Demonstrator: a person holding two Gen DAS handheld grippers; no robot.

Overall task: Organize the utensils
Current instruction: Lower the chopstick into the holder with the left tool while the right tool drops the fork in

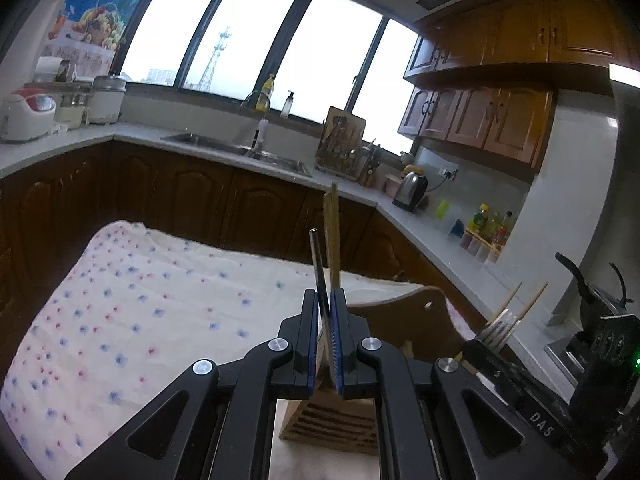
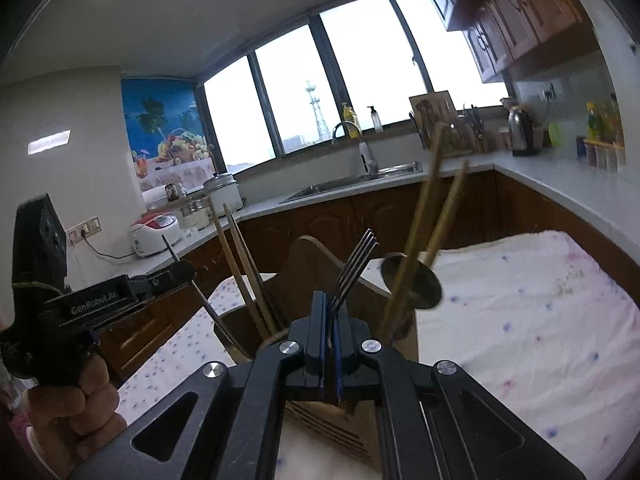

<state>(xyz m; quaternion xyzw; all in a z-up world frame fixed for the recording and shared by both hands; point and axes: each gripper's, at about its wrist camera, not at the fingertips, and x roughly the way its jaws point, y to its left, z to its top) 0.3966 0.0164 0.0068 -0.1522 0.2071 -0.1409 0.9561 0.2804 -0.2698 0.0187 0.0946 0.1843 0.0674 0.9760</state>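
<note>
My left gripper (image 1: 325,300) is shut on a thin dark metal utensil handle (image 1: 317,264) that sticks up, over the wooden utensil holder (image 1: 332,420). A wooden chopstick (image 1: 331,232) stands just behind it. My right gripper (image 2: 329,304) is shut on a metal fork (image 2: 356,264), tines up, above the same wooden holder (image 2: 320,416). Wooden chopsticks (image 2: 420,232) and a metal spoon (image 2: 424,284) stand in the holder to the right; more chopsticks (image 2: 240,264) stand to the left. The right gripper with its fork (image 1: 498,328) shows at the left view's lower right.
The holder stands on a table with a flowered cloth (image 1: 140,312). A curved wooden chair back (image 1: 416,312) rises behind the holder. Kitchen counter with sink (image 1: 240,152), kettle (image 1: 410,192) and rice cooker (image 1: 28,116) runs around the room. The person's hand holds the left gripper (image 2: 72,400).
</note>
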